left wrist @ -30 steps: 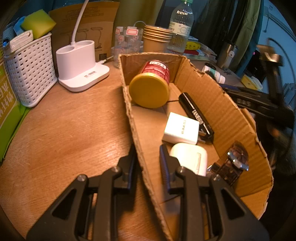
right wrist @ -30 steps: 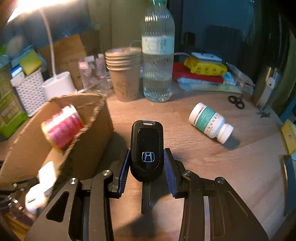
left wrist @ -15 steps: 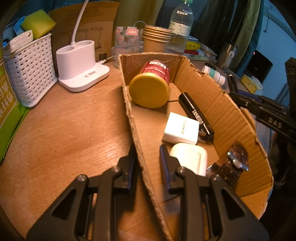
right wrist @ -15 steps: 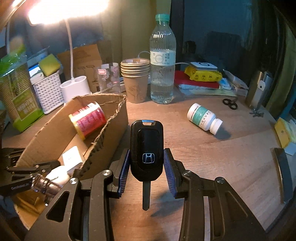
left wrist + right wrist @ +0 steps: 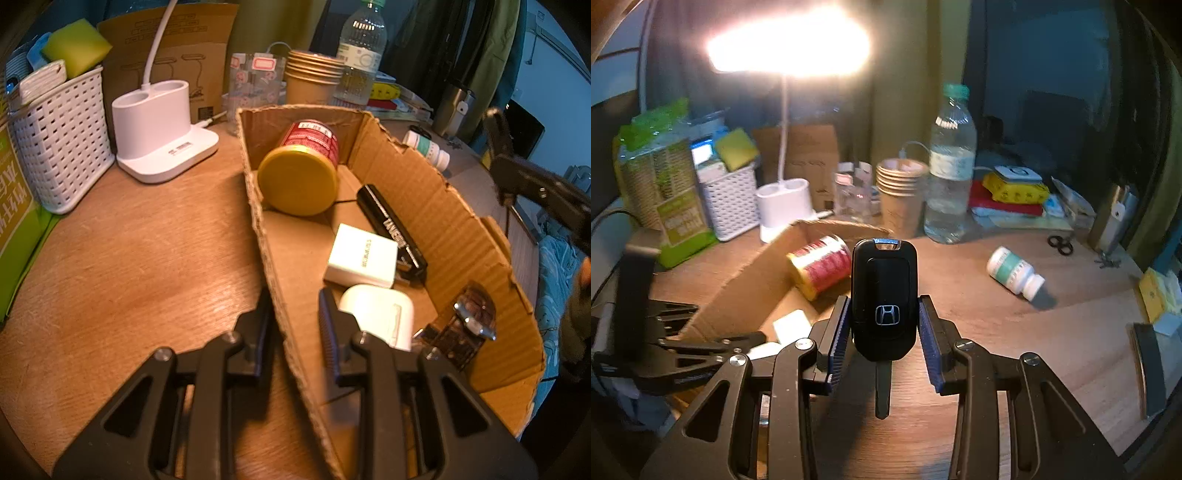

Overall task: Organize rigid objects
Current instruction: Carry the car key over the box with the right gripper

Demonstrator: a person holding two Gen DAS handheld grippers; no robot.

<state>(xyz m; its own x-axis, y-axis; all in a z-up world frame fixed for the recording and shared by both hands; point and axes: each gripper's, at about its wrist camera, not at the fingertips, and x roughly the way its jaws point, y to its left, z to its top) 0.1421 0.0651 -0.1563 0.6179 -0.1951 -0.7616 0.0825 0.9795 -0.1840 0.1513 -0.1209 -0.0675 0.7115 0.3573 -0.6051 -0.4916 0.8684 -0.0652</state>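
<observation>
Right gripper (image 5: pixel 882 328) pinching a black flip car key (image 5: pixel 884 295) by the sides of its fob, blue pads against both edges, Honda emblem facing the camera, metal blade hanging down beneath; held clear above the wooden table (image 5: pixel 1034 350), just right of the cardboard box (image 5: pixel 746 280); left gripper (image 5: pixel 293 314) clamped on the near side wall of that box, one finger outside, one inside, card pinched between; inside the box, a red can with a yellow lid (image 5: pixel 299 170) lying on its side at the far end, then a black stapler (image 5: pixel 391 225) along the right wall, a white charger plug (image 5: pixel 362 256) touching it, a white earbud case (image 5: pixel 380 314) just beside the inner finger, a wristwatch (image 5: pixel 469 317) in the near right corner; out on the table, a white pill bottle (image 5: pixel 1015 273) on its side, well apart from the box; further back, stacked paper cups (image 5: pixel 901 192) beside a water bottle (image 5: pixel 949 166), a lit desk lamp (image 5: pixel 783 199), a white basket (image 5: pixel 59 136)
</observation>
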